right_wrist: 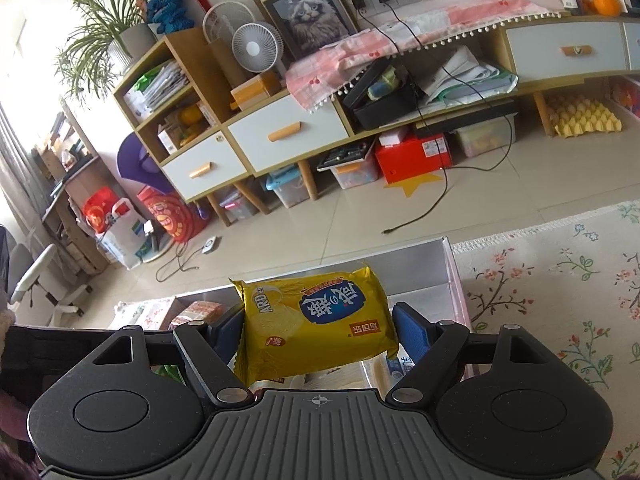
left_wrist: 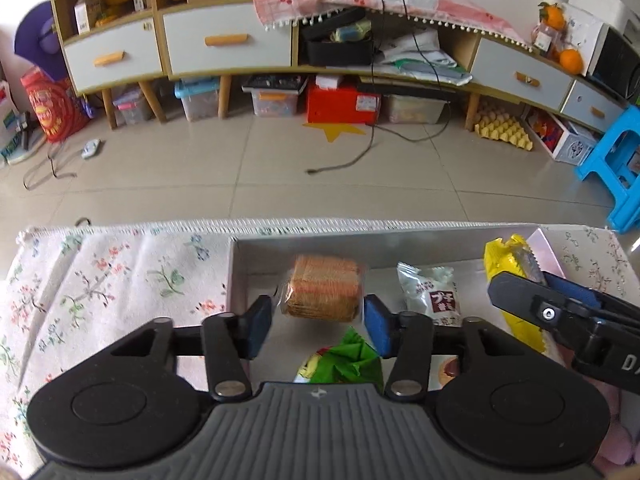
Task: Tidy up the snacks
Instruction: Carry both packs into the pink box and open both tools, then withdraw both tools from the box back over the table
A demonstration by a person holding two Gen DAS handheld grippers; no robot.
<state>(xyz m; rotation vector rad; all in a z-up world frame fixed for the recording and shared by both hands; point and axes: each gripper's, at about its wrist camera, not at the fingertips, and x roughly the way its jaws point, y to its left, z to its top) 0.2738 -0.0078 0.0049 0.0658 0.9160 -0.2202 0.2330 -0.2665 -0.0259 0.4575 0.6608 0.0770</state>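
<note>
Left gripper [left_wrist: 318, 322]: fingers spread, released, cracker pack [left_wrist: 323, 292] lying between, centre frame. Right gripper [right_wrist: 318, 330]: clenched on yellow snack packet [right_wrist: 316, 322], centre frame, above box [right_wrist: 450, 276].

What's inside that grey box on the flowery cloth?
The box holds a cracker stack, a white packet and a green wrapper. The left gripper hides whatever lies nearer.
</note>
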